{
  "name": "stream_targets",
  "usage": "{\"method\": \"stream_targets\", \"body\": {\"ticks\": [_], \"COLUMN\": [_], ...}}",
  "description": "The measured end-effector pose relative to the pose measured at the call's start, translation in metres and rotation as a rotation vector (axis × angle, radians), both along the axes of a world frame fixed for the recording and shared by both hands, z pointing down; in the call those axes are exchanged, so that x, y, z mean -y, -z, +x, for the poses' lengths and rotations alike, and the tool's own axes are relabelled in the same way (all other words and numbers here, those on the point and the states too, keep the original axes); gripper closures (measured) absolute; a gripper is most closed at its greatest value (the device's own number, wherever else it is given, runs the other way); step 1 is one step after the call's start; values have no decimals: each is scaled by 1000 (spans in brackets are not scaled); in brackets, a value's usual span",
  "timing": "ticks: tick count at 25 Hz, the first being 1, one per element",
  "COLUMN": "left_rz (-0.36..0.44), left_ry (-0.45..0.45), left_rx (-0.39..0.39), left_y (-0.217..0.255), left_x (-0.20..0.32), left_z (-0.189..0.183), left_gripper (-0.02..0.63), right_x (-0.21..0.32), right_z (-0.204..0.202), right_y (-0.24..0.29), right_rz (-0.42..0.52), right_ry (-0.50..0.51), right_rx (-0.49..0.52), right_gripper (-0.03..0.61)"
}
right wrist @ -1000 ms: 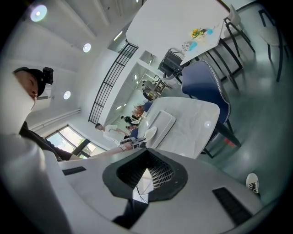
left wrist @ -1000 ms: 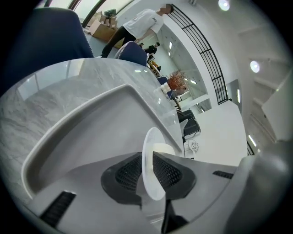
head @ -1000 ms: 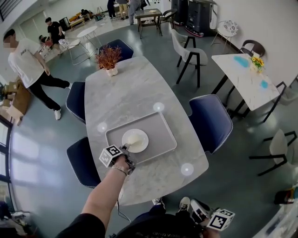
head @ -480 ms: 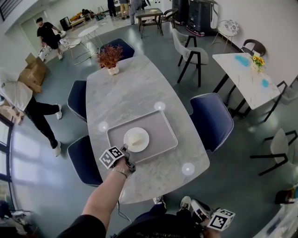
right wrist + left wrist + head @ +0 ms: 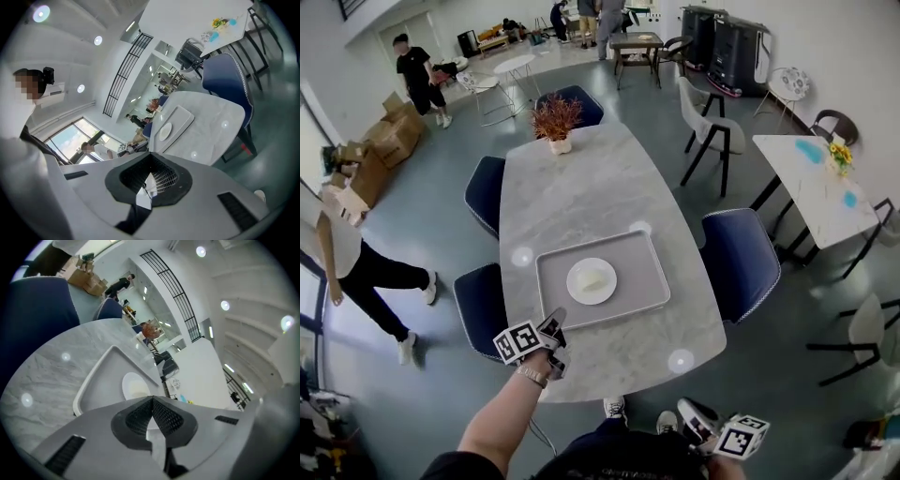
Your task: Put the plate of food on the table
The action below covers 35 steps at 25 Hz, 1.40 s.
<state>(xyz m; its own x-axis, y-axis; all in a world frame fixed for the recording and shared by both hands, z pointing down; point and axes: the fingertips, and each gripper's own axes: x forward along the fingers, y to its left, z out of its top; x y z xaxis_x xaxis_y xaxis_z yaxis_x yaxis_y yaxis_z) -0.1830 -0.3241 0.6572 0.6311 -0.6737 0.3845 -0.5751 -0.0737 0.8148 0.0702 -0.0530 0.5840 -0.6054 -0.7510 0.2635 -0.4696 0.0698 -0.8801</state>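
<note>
Beside the bench's (image 5: 581, 187) 6 o'clock edge, the left gripper (image 5: 554, 322) is hovering, jaws just closing together empty; the right gripper (image 5: 150, 158) is pressing its jaws together too, the plate (image 5: 592, 280) seemingly sitting delivered.

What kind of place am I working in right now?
Probably a café-style dining or break area: a long marble-look table with blue chairs, a potted plant as centrepiece, and a second white table with chairs nearby.
</note>
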Motion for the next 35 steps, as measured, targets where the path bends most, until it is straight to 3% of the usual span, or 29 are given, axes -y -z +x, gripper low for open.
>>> {"method": "stream_targets", "body": {"ticks": [6,11,19,25,35], "left_rz": [152,208,273,242,263], "left_ry": [-214,-283,-328,-304,-382], "left_rx": [-108,-177,-106,-110,-110], "left_y": [72,112,115,101,110], "left_x": [-94,-188,-315,-363,-386], "left_z": [45,80,131,166,198], "left_gripper": [606,606,606,606,606], "right_x": [16,7,-38,-72,-87], "right_z": [-7,-18,-13,0,7], "right_y": [6,18,28,12,21], "right_rz": [55,101,144,121,159], "right_ry": [207,376,582,666,691], "right_rx": [-5,18,11,6,12], "right_gripper": [568,569,568,568,569]}}
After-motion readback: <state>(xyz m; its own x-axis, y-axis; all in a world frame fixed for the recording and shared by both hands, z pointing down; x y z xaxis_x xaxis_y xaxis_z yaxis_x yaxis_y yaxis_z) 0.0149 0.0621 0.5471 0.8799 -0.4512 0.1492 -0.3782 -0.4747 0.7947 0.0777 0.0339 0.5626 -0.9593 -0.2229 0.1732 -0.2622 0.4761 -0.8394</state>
